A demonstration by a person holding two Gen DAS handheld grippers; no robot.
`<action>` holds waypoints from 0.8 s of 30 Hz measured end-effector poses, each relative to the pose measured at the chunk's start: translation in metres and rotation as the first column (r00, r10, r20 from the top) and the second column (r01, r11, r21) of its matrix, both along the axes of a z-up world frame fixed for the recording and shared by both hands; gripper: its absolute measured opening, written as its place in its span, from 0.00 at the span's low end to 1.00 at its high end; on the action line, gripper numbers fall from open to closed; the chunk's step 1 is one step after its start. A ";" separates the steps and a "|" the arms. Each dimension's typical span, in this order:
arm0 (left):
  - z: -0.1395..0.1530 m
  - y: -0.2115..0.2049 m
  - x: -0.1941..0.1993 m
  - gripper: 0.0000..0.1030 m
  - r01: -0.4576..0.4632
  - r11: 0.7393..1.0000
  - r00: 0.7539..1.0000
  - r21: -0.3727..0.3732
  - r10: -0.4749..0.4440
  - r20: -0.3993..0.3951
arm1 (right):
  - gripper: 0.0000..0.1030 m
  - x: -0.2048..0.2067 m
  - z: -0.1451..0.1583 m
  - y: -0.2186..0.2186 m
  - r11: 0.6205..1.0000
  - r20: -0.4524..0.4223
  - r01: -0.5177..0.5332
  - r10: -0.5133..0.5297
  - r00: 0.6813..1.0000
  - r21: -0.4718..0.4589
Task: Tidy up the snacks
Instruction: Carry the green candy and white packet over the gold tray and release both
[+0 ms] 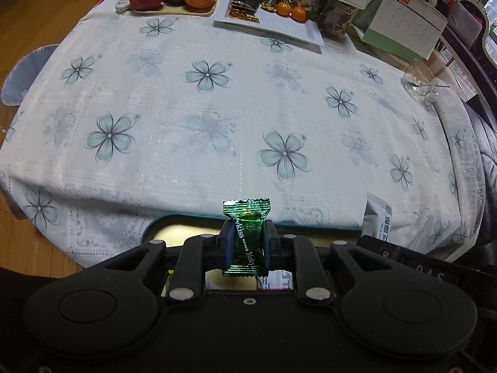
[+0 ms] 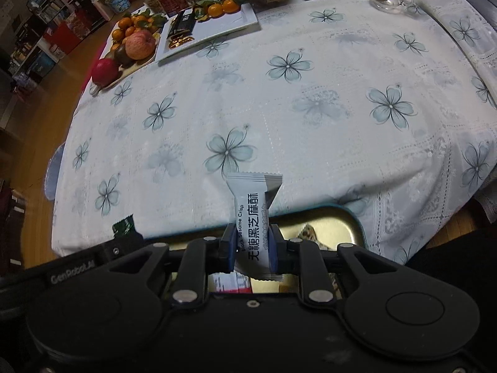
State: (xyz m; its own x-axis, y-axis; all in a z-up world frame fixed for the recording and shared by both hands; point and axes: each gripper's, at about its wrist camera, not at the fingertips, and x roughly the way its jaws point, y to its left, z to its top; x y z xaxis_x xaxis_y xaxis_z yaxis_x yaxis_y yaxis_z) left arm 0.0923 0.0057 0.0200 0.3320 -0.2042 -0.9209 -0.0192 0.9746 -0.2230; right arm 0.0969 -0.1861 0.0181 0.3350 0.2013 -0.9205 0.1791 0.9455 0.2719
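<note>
Left wrist view: left claw [image 1: 247, 244] clamped on a green foil candy [image 1: 247, 237], held upright above the near rim of a gold tray [image 1: 174, 228] on the flowered worktop [image 1: 217, 108]; grey-white sachet [image 1: 377, 217] just right

Right wrist view: right claw [image 2: 251, 244] pinching a grey-white black sesame crisp packet [image 2: 253, 217] over the same tray [image 2: 335, 222]; fruit plate [image 2: 136, 62] far back left

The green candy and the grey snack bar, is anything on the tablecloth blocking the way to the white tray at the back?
Nothing visible does. The left gripper holds the green candy, the right gripper the grey snack bar. The flowered tablecloth between them and the white tray lies bare; the glass cup stands off to the side.
</note>
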 end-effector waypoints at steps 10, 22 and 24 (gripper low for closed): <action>-0.016 -0.008 -0.001 0.23 -0.001 1.000 0.995 0.023 0.004 -0.097 | 0.22 -0.024 -0.004 0.013 0.999 -0.054 -0.042 0.041 0.998 -0.004; -0.020 -0.010 0.003 0.40 0.031 0.997 0.996 0.072 -0.025 -0.087 | 0.61 -0.012 -0.009 0.008 1.000 -0.040 -0.021 0.020 0.999 -0.007; -0.021 -0.006 -0.001 0.40 0.014 0.999 0.997 0.051 -0.010 -0.082 | 0.65 -0.014 -0.010 0.007 1.000 -0.034 -0.019 0.018 0.999 -0.013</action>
State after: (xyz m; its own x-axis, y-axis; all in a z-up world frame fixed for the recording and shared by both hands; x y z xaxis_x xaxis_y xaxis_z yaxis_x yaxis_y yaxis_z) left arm 0.0914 -0.0003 -0.0009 0.2534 -0.1593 -0.9541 -0.0234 0.9850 -0.1707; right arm 0.0832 -0.1795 0.0085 0.2994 0.1948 -0.9340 0.1704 0.9523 0.2532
